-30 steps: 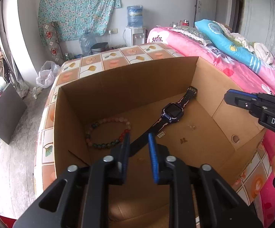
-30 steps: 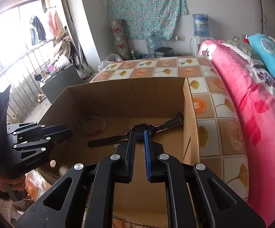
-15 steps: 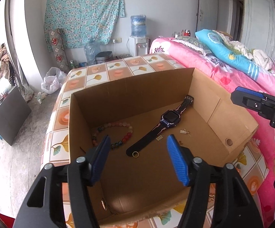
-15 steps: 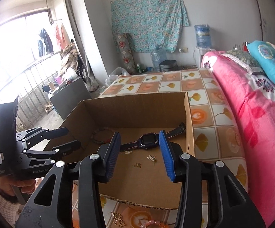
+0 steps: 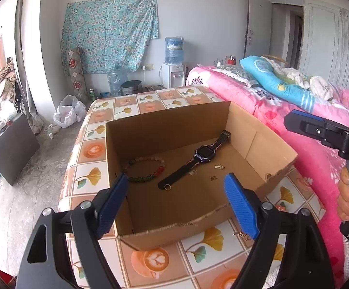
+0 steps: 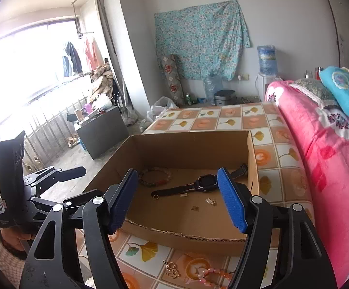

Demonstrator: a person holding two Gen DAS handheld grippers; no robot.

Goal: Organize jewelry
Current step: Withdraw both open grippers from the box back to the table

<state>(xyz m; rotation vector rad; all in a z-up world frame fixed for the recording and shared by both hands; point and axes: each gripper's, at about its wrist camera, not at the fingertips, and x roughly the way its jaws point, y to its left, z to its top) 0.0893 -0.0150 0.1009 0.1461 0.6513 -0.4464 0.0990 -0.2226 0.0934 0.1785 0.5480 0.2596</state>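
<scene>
An open cardboard box (image 5: 169,122) stands on the tiled table. On its floor lie a dark smartwatch (image 5: 203,154), a multicoloured bead bracelet (image 5: 145,168), a small gold ring (image 5: 167,187) by the strap end, and tiny gold earrings (image 5: 219,167). My left gripper (image 5: 176,180) hovers above the box's near edge, its jaws opening with nothing between them. My right gripper (image 6: 178,173) hangs over the box's near wall (image 6: 186,236), jaws also opening and empty. The watch (image 6: 204,181) and bracelet (image 6: 155,177) show between its fingers.
A gold charm (image 6: 172,268) and a pink bead bracelet (image 6: 210,274) lie on the tablecloth (image 6: 138,250) in front of the box. A pink-blanketed bed (image 5: 282,110) runs along the right side. Bare floor (image 5: 17,180) lies to the left.
Both grippers have drawn back and up out of the box, and their nearly shut jaws have spread wide. A gold ring now shows by the watch strap's end.
</scene>
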